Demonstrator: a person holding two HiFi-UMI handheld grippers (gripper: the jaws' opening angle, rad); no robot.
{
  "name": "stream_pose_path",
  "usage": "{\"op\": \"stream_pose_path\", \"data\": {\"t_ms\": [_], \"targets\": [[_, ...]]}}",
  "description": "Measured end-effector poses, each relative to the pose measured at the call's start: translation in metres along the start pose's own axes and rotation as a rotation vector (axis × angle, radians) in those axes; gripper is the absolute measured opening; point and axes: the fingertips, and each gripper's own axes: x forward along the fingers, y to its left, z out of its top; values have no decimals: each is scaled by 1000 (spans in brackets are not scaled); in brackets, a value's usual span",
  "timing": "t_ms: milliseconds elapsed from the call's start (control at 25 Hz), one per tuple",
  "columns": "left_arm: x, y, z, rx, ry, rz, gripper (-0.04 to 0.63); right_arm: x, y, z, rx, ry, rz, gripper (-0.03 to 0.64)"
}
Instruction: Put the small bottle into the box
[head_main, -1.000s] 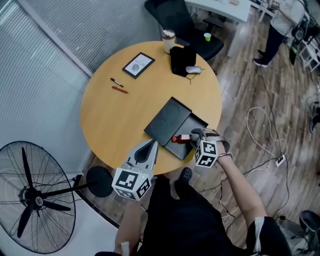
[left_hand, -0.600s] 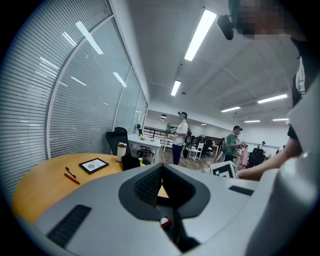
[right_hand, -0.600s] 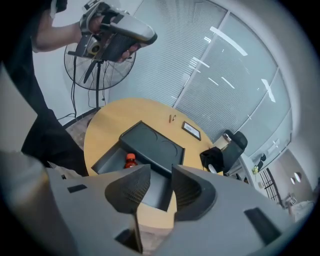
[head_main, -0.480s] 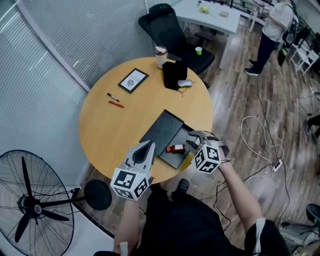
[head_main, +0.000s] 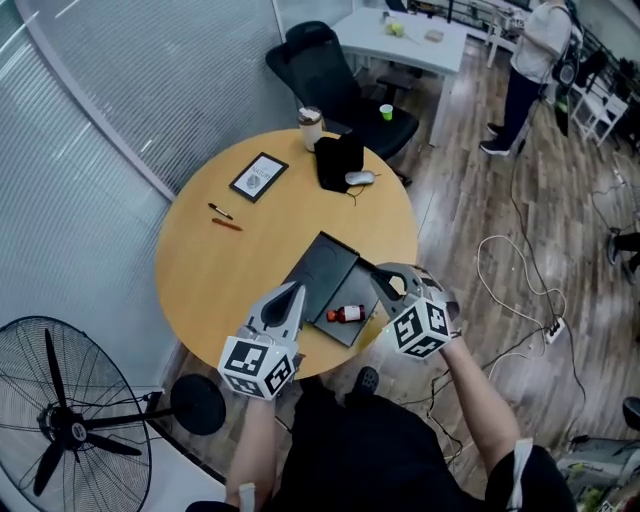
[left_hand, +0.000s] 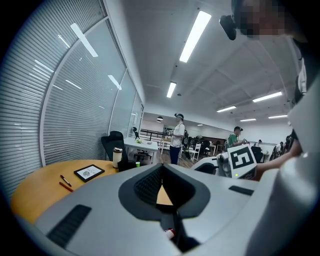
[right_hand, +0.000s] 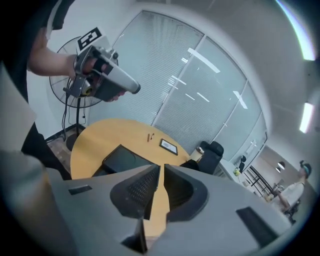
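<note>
Round table (head_main: 200, 270) taken as a clock face in the head view, with twelve at the far side. At about five o'clock, close to the rim, the open black box (head_main: 352, 333), with its lid (head_main: 322, 262) folded out toward eleven.

Main risk, as a judgement: knocking the box over the near edge with a careless tool, with so little table left behind it. Second risk: making the bottle roll or jump out on any bump to the box, as it lies on its side. Third: catching the lid on a jaw while pulling away.

Next, the left gripper (head_main: 295, 290), above the table's six o'clock edge. Closed, tips touching, holding nothing.

Then the right gripper (head_main: 380, 273), above the box's three o'clock side. Just been closing, now nearly together with only a thin slit, and nothing between.

Last, the small bottle (head_main: 345, 314), reddish with a pale end. Lies on its side inside the box, free of both tools. Seen at about seven o'clock from the right gripper's tips and about four o'clock from the left gripper's tips. Near both, touched by neither.
</note>
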Motion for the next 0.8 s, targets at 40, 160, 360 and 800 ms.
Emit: {"op": "stream_pose_path", "data": {"t_ms": [40, 160, 360, 800], "targets": [[1, -1, 1, 1, -2, -3, -5, -4, -5, 4, 22, -17, -14, 46], [5, -4, 5, 6, -7, -13, -5, -17, -20, 15, 83, -65, -53, 28], [9, -7, 10, 13, -12, -26, -5, -34, -36, 31, 178, -142, -91, 11], [10, -14, 13, 22, -19, -39, -5, -64, -54, 47, 504, -329, -98, 9]]}}
